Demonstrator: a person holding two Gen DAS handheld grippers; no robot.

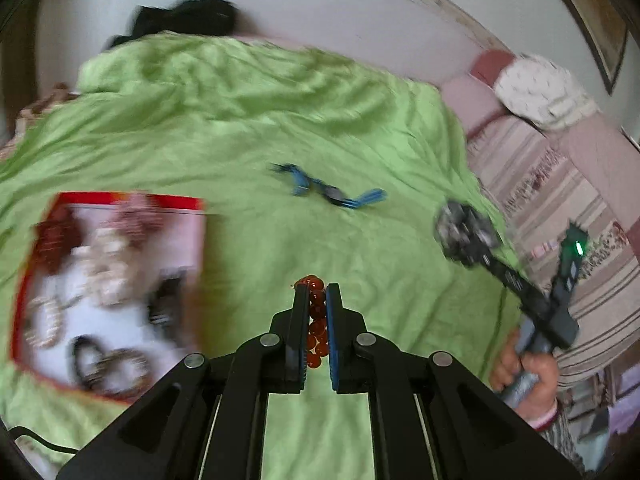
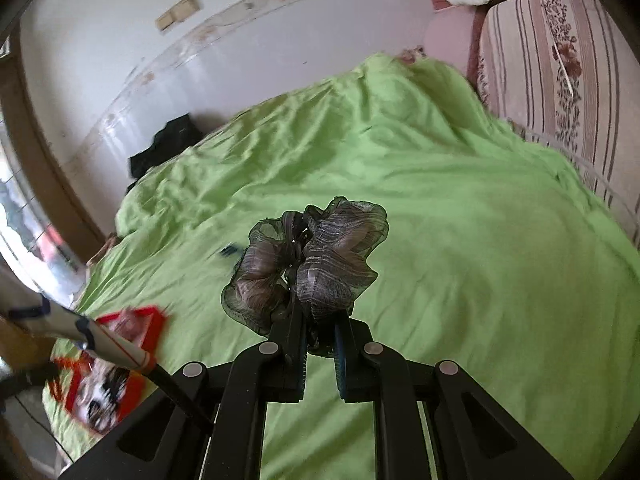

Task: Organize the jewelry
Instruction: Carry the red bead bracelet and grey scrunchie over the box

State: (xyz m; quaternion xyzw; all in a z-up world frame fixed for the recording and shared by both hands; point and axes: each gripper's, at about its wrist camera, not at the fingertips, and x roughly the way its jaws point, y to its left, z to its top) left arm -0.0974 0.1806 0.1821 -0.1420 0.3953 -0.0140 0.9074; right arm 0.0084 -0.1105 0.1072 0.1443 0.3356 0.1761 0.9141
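Observation:
My left gripper (image 1: 316, 288) is shut on a string of red-brown beads (image 1: 316, 322), held up over the green bedspread (image 1: 240, 120). A red-rimmed tray (image 1: 108, 288) with several bracelets and bead strings lies on the bedspread to its left. A blue hair clip (image 1: 332, 192) lies on the cloth ahead. My right gripper (image 2: 318, 316) is shut on a grey gauzy scrunchie (image 2: 308, 268), lifted above the bedspread (image 2: 460, 240). From the left wrist, the right gripper and the scrunchie (image 1: 464, 232) show at the right, with a hand (image 1: 524, 364) on the handle. The tray (image 2: 108, 372) shows blurred at the right wrist view's lower left.
A striped pink sofa (image 2: 560, 80) with a white pillow (image 1: 540, 88) borders the bedspread on the right. A black garment (image 1: 188, 20) lies at its far end by the white wall. A sleeve (image 2: 80, 332) and a cable cross the right wrist view's lower left.

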